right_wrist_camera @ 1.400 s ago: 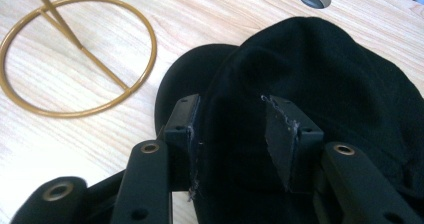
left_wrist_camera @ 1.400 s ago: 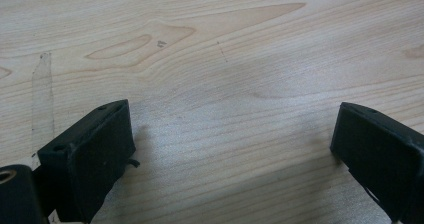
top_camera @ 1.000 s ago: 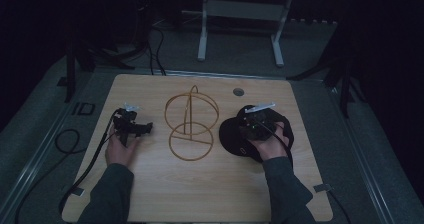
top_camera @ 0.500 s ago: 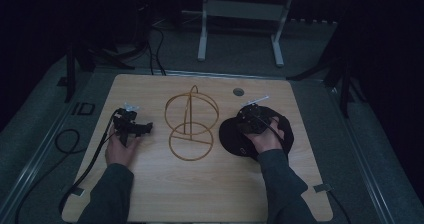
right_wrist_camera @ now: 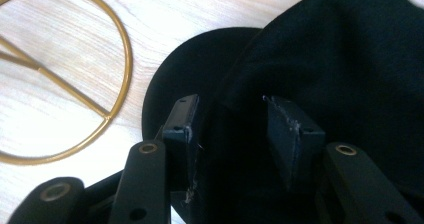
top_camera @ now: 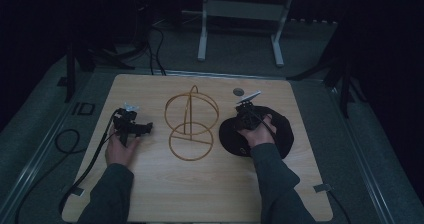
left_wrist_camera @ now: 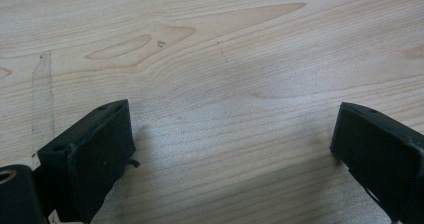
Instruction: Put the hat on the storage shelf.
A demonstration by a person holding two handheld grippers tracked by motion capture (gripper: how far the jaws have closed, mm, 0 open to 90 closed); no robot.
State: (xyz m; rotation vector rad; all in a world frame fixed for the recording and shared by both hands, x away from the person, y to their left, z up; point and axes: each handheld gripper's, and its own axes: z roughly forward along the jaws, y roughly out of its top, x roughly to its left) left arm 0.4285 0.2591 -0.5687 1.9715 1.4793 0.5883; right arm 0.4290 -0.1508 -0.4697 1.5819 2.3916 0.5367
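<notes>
High view: we see a light wooden table (top_camera: 210,184) with a gold wire stand (top_camera: 192,124) near its middle, upright ring over a flat base ring. We take the stand as landmark. Black hat (top_camera: 277,131) lies on the table just right of the stand, close to the base ring, contact unclear. Right gripper (top_camera: 245,118) sits over the hat's stand-side edge, right hand (top_camera: 257,134) behind it. Left gripper (top_camera: 137,128) is left of the stand, apart from it, jaws pointing toward the stand, left hand (top_camera: 120,149) on the table. Small grey disc (top_camera: 238,91) lies beyond the stand, to its right.

Left gripper view: jaws spread wide, released, nothing but bare tabletop (left_wrist_camera: 225,59) between them.

Right gripper view: jaws have just been opening. Black hat fabric (right_wrist_camera: 340,64) lies between the two pads (right_wrist_camera: 182,119), which stand apart and are not clamped on it. The stand's base ring (right_wrist_camera: 117,44) lies to the upper left, close to the hat's brim (right_wrist_camera: 200,54).
</notes>
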